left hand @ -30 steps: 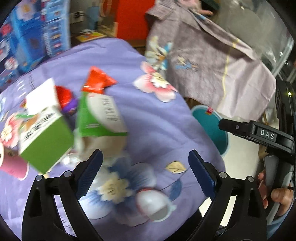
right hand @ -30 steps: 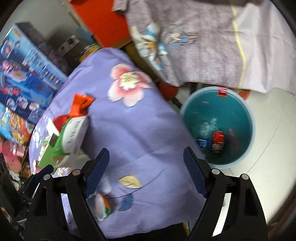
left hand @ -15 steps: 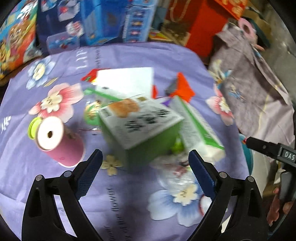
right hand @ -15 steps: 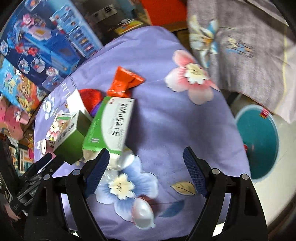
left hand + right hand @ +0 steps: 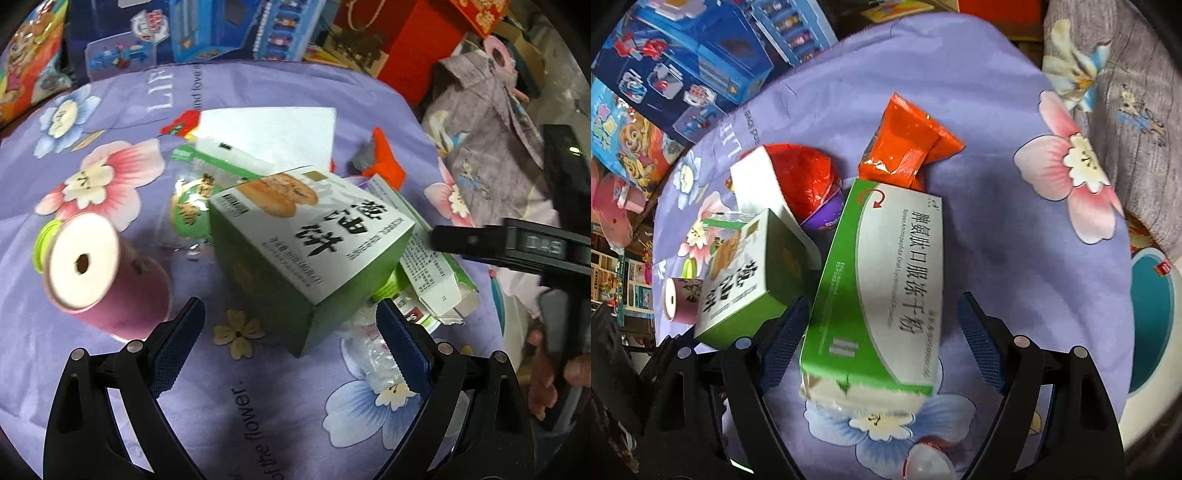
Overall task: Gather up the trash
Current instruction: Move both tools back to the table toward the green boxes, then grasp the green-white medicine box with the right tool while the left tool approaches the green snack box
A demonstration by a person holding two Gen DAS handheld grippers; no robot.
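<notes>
Trash sits in a heap on a round table under a purple flower-print cloth (image 5: pixel 110 110). Nearest the left gripper (image 5: pixel 291 343) is a green-and-white cardboard pastry box (image 5: pixel 306 236), tilted on one corner, w/ black characters on its top face. Left gripper's jaws are spread wide, nothing between the blue pads; it hangs just above the cloth in front of that box. Left of the box lies a pink paper cup w/ white lid (image 5: pixel 99 273) on its side, lid facing the camera, a lime-green ring behind it. Behind the box: a white paper napkin (image 5: pixel 273 129) and clear crinkled plastic wrap (image 5: pixel 373 354) at the box's near-right corner.

Right gripper (image 5: pixel 882 339) is also released, jaws wide. A long green-and-white medicine carton (image 5: pixel 882 291) lies lengthwise between its fingers; left pad is just beside the carton's green side, right pad well apart from it. Can't tell if the left pad touches. Past the carton's far end: a crumpled orange foil sachet (image 5: pixel 908 144) and a red foil-wrapped ball (image 5: pixel 805 177) w/ a purple piece under it. A white-and-pink plastic capsule (image 5: pixel 927 461) rests on the cloth nr the bottom edge. A teal round bin w/ pale rim (image 5: pixel 1156 325) stands on the floor right of the table. In the left view, a hand (image 5: pixel 543 373) grips the other gripper's handle at right.
</notes>
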